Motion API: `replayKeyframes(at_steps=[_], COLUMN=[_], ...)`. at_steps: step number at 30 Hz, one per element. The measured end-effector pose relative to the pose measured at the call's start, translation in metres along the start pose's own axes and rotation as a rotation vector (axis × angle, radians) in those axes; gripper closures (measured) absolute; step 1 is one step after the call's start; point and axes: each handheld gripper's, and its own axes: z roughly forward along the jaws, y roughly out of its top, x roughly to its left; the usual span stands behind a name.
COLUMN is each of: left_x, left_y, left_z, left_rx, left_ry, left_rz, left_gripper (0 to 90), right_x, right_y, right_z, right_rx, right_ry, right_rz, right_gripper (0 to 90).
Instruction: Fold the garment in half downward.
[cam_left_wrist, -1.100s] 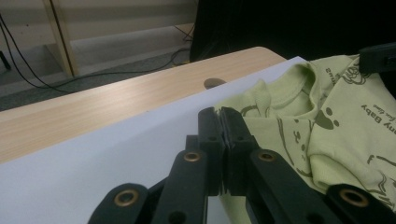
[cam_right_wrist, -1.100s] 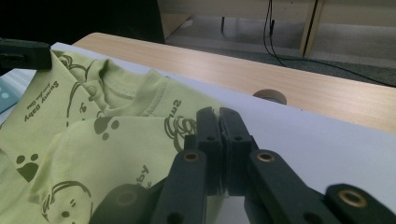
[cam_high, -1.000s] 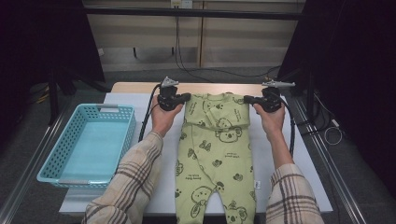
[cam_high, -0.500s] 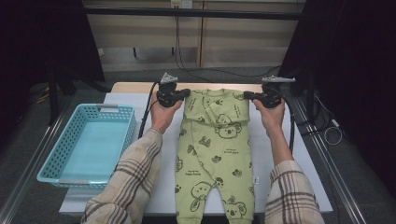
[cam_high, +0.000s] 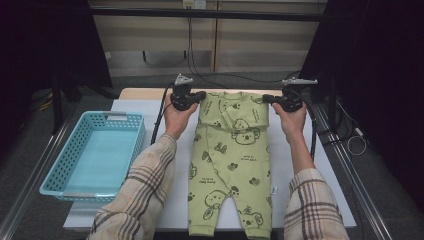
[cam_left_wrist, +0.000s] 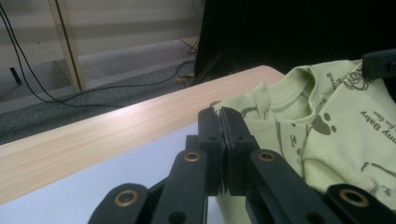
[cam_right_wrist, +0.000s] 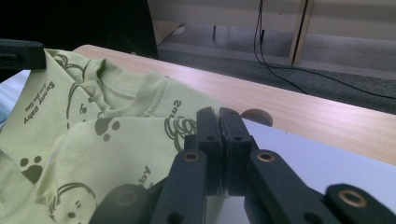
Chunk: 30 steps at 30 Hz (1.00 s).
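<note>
From the high view, a turquoise basket sits well to the left of both grippers, on the white mat that covers the tabletop. Just to its right the left gripper is held in a hand at the upper left corner of a pale green baby romper, and the right gripper meets the garment's upper right corner. The romper lies flat, neck end between the two grippers and legs stretching back toward the person, whose plaid sleeves flank it.

The left gripper view adds what the high view cannot resolve: the black fingers are pressed together, and the green cloth begins right at their tips and spreads away to the right, with the collar fold just beyond. Whether a fold is actually pinched between the fingers cannot be told there. The wooden edge of the tabletop runs off to the left of the fingers.

The right gripper view mirrors this: its fingers are closed tight, the romper's shoulder lying against their left side and tips, printed lettering near them, bare mat and wood to their right.
</note>
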Motion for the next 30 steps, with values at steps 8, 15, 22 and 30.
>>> replayKeyframes(at_steps=[8, 15, 22, 30], left_x=[0.003, 0.003, 0.001, 0.003], left_y=[0.001, 0.011, 0.007, -0.005], left_z=[-0.001, 0.0, -0.003, -0.005], left_rx=[-0.006, -0.019, -0.021, -0.006], left_ry=[0.003, 0.002, -0.018, -0.017], left_rz=[-0.004, 0.0, -0.012, -0.016], left_gripper=[88.3, 88.3, 88.3, 88.3], right_x=[0.0, -0.001, -0.001, 0.005], right_y=[0.004, 0.015, 0.012, 0.003], right_z=[0.002, 0.004, 0.005, 0.005], right_rx=[-0.004, 0.005, 0.013, 0.01], right_ry=[-0.008, -0.021, -0.019, -0.009], right_rz=[0.003, -0.022, -0.025, -0.022], right_gripper=[88.2, 88.2, 88.2, 88.2])
